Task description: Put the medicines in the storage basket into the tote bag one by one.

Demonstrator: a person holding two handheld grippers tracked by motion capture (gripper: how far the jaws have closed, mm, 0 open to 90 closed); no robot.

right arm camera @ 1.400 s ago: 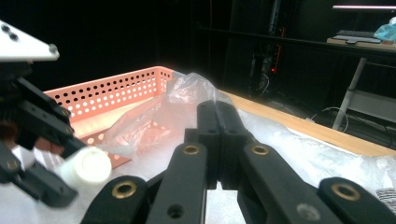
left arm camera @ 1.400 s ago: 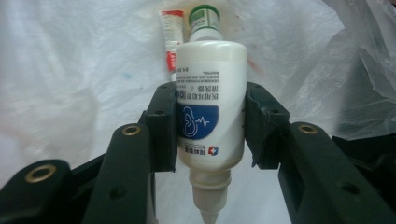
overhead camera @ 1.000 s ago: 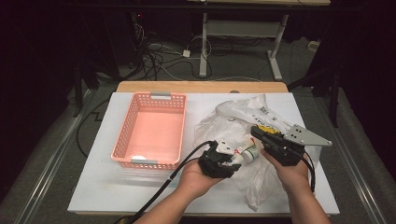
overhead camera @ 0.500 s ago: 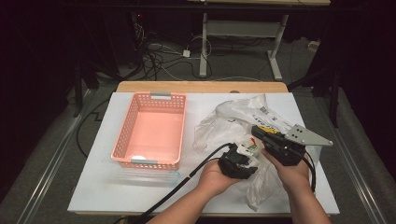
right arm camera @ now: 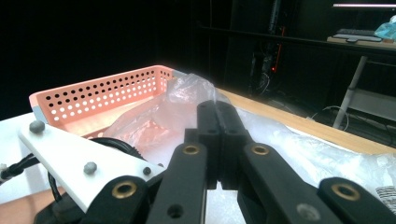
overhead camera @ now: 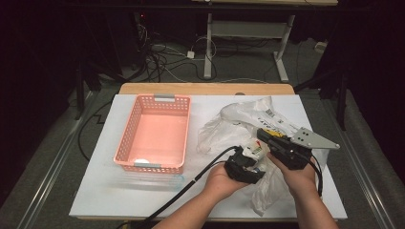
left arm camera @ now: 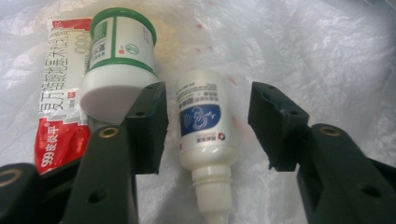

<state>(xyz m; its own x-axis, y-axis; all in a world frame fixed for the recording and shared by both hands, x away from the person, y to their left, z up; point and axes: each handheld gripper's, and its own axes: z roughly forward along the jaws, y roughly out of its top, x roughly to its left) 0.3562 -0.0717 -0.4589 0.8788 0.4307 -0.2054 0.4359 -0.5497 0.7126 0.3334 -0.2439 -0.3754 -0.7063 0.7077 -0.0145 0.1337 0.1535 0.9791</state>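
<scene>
Early stage: pink perforated plastic basket (overhead camera: 154, 133) near the desk's left edge holds none of the goods yet, everything still on the crumpled translucent plastic bag (overhead camera: 239, 119) at the right half of the white desk (overhead camera: 105, 191). Left gripper (left arm camera: 208, 126) straddles a small white plastic bottle with blue label (left arm camera: 203, 123), lying on its side, neck toward the camera; jaws have just been opening, half-wide, pads not pressing it. Beside it a white round jar with green bands (left arm camera: 119, 65) and a red-and-white sachet (left arm camera: 60, 107), also on the bag. Right gripper (right arm camera: 218, 140) fully closed, seems to pinch a fold of the bag, lifting it. Left to do: grasp bottle, move to basket, likely the others too.
</scene>
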